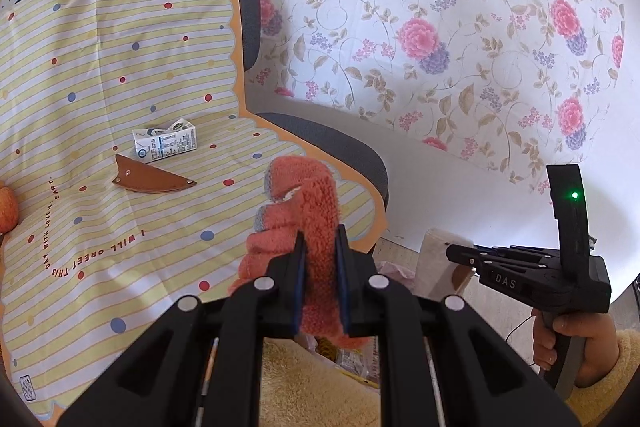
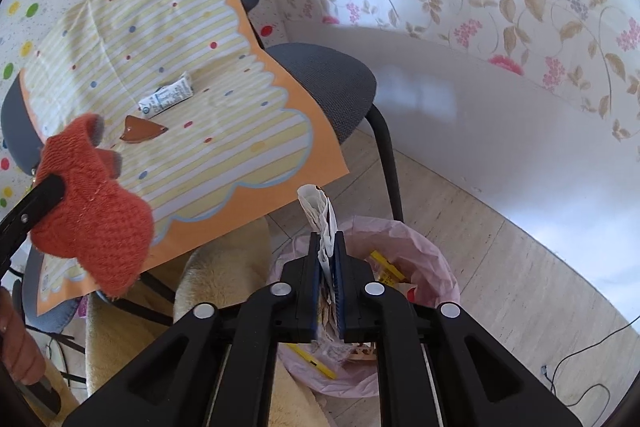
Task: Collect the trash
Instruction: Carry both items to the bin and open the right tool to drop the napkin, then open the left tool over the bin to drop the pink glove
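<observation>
Left hand-held gripper point(image 1: 320, 243) clamped; right hand-held gripper point(image 2: 328, 247) narrowly parted, angled downward.

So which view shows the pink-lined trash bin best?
The right wrist view. There the pink-lined trash bin sits right below the right gripper, rim and contents visible, with crumpled paper between the pads. The left wrist view shows only a pink sliver behind the left gripper.

On the striped cloth point(image 1: 100, 67): 1 small carton point(image 1: 165, 145), 1 brown leather piece point(image 1: 152, 179). Elsewhere: 1 orange knitted glove point(image 1: 304, 211), 1 pink-lined bin point(image 2: 432, 251), 2 grippers.
</observation>
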Action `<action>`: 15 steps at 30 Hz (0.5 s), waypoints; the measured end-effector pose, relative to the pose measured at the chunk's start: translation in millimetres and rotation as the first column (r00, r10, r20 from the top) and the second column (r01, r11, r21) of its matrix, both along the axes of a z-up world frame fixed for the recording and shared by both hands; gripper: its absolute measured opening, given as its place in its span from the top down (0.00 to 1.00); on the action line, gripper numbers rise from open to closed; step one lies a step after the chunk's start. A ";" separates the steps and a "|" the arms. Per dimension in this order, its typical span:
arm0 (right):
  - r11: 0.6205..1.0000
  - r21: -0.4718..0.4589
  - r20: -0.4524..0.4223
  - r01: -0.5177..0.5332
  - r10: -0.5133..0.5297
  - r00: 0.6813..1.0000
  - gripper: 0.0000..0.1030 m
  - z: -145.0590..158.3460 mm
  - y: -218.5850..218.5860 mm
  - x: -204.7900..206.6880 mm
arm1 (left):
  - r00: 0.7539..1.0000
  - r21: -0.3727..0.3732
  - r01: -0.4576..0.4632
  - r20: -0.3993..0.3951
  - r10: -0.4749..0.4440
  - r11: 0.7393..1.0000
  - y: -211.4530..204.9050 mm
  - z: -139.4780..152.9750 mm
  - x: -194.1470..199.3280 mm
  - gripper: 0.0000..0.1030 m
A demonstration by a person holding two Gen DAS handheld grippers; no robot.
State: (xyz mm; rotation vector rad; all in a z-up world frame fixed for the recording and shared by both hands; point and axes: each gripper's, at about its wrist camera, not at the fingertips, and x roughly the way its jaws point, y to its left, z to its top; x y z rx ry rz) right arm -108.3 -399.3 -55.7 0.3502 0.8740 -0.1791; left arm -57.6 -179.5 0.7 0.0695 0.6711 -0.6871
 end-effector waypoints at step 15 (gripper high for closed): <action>0.999 -0.048 0.133 -0.021 0.027 0.991 0.67 46.6 13.8 -4.5 | 0.996 0.018 0.083 -0.036 -0.082 0.996 -10.7 -10.9 -3.5 0.89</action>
